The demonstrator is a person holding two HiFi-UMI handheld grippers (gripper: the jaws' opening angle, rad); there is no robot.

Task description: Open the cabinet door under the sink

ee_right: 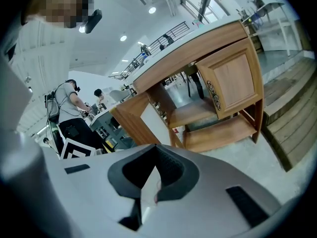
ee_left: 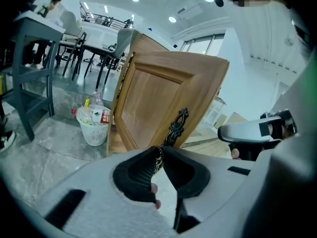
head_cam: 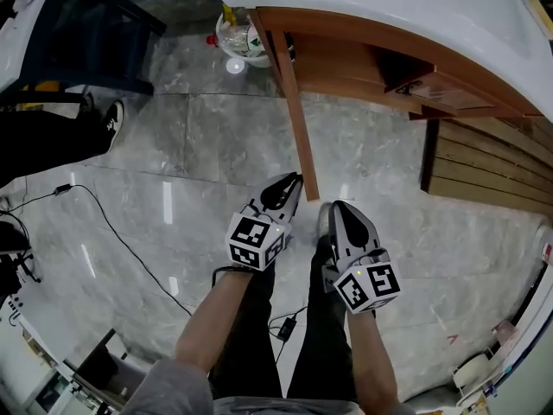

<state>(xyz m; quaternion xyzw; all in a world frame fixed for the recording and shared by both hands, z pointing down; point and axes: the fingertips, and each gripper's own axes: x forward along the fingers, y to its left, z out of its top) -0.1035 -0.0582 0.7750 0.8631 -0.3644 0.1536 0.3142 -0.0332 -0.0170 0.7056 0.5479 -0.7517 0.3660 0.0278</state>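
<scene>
The wooden cabinet door (head_cam: 296,102) under the white sink (head_cam: 363,7) stands swung out toward me, edge-on in the head view. In the left gripper view its panelled face (ee_left: 158,93) fills the middle, with an ornate black handle (ee_left: 177,127). My left gripper (head_cam: 294,180) (ee_left: 160,152) is shut on the handle's lower end, which runs down between the pads. My right gripper (head_cam: 333,206) (ee_right: 155,150) hangs just right of the door's free edge, shut with nothing in it. The cabinet's second door (ee_right: 230,81) is closed.
A white waste basket (head_cam: 238,46) (ee_left: 94,128) with bottles stands beyond the door. A dark table (head_cam: 78,33) and a person's shoe (head_cam: 112,119) are at the left, a cable (head_cam: 130,249) crosses the floor. Wooden slats (head_cam: 492,171) lie at the right. An open shelf (ee_right: 193,113) shows inside.
</scene>
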